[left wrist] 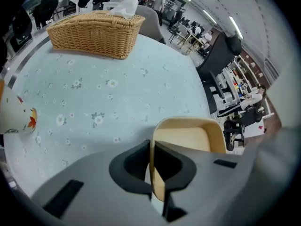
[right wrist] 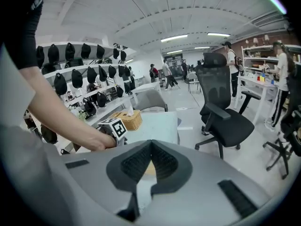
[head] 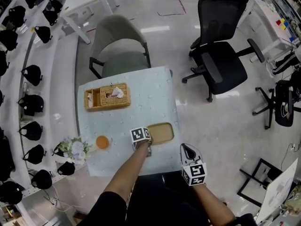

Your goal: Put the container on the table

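- The left gripper pointed steeply down, its jaws clamped on the near rim of the tan container.
- The container, shallow and empty, was at the near right part of the flower-print table; whether its base touched the cloth could not be told.
- The right gripper was held off the table's near edge, jaws pressed together on nothing.
- A wicker basket stood at the far left, well apart from the container.
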Motion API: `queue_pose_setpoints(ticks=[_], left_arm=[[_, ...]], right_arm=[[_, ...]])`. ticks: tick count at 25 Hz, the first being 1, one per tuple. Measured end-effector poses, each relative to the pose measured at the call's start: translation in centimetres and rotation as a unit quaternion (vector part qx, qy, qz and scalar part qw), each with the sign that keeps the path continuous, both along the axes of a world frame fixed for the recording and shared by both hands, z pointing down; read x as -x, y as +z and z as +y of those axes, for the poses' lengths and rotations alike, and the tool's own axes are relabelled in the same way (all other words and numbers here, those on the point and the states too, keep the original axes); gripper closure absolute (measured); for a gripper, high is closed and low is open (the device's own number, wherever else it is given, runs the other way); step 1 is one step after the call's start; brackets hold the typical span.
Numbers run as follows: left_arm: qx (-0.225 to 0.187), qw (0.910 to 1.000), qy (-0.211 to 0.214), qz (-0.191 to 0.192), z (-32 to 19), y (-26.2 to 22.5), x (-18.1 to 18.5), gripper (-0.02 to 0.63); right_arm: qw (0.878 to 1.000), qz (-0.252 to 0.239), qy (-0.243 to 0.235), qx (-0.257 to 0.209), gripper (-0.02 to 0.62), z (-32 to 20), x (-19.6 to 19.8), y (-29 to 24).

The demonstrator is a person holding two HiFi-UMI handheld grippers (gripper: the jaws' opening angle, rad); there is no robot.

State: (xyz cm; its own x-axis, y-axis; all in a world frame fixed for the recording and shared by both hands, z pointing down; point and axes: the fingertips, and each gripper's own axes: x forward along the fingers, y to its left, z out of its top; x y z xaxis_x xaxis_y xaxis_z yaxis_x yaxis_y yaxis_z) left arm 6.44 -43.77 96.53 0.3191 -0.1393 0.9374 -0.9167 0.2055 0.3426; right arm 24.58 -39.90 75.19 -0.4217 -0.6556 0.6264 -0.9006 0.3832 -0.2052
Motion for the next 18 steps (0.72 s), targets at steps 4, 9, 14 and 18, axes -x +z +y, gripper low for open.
queue_pose_setpoints(ticks=[4,9,14,18], left_arm=[[0.007,1.0,0.005,0.0,-0.4,1.3,-0.7,0.597],[0.002,0.9999,0.011,0.002,-1.0,2.1,-1.0,0.595],[0.003,0.9998,0.016,0.005,-0.8,2.0,-1.1,0.595],[0.001,0.9998,0.02,-0.001,-0.7,1.9,-0.8,0.586]], right_arm=[[1.0,0.003,-0.007,0.011,0.597,0.3,0.1,0.4],[1.0,0.014,-0.006,0.019,0.597,0.5,-0.9,1.3],[0.999,0.022,-0.001,0.026,0.597,0.7,-1.8,1.8],[1.0,0.019,-0.005,0.022,0.597,0.6,-1.4,1.4]])
